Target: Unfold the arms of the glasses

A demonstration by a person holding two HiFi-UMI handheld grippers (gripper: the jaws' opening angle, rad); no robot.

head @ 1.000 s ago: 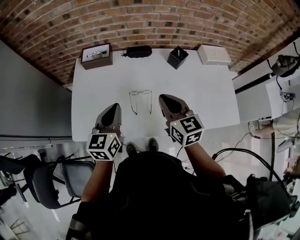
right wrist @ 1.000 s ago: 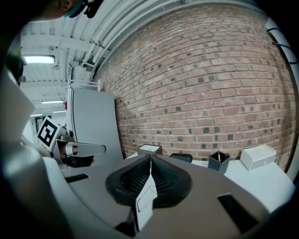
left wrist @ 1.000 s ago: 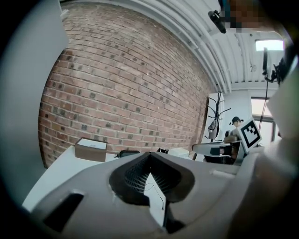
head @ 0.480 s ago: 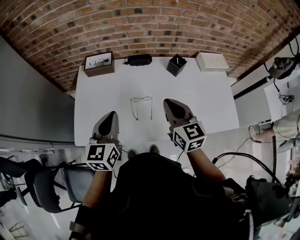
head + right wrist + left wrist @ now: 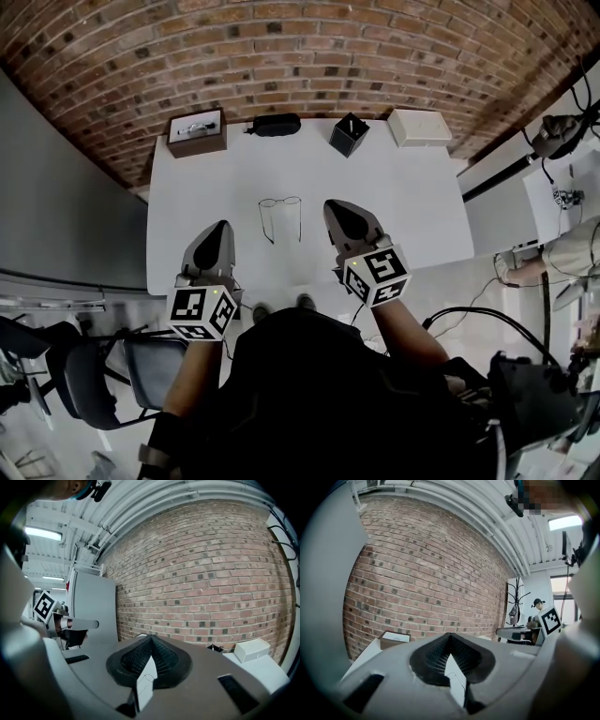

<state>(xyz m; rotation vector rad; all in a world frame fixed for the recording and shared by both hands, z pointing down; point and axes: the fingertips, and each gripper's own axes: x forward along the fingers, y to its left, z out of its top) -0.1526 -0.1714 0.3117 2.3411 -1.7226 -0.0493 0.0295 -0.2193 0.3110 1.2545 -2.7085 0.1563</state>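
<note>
The thin-wire glasses (image 5: 280, 202) lie on the white table (image 5: 403, 206) near its middle. Both arms stand out from the frame toward the person. In the head view my left gripper (image 5: 223, 228) hovers to the near left of the glasses, apart from them. My right gripper (image 5: 336, 206) hovers just to their right, also apart. In the left gripper view the left gripper (image 5: 450, 636) has its jaws together with nothing held. The right gripper (image 5: 151, 638) in the right gripper view is likewise shut and empty. Both point about level at the brick wall.
Along the table's far edge stand a brown box (image 5: 196, 131) with a white inside, a black case (image 5: 277, 124), a black cup (image 5: 348, 133) and a white box (image 5: 419, 127). A chair (image 5: 94, 366) stands to the near left. A brick wall lies behind the table.
Both grippers have risen a little above the table and drawn slightly back toward the person. The glasses have stayed where they lay.
</note>
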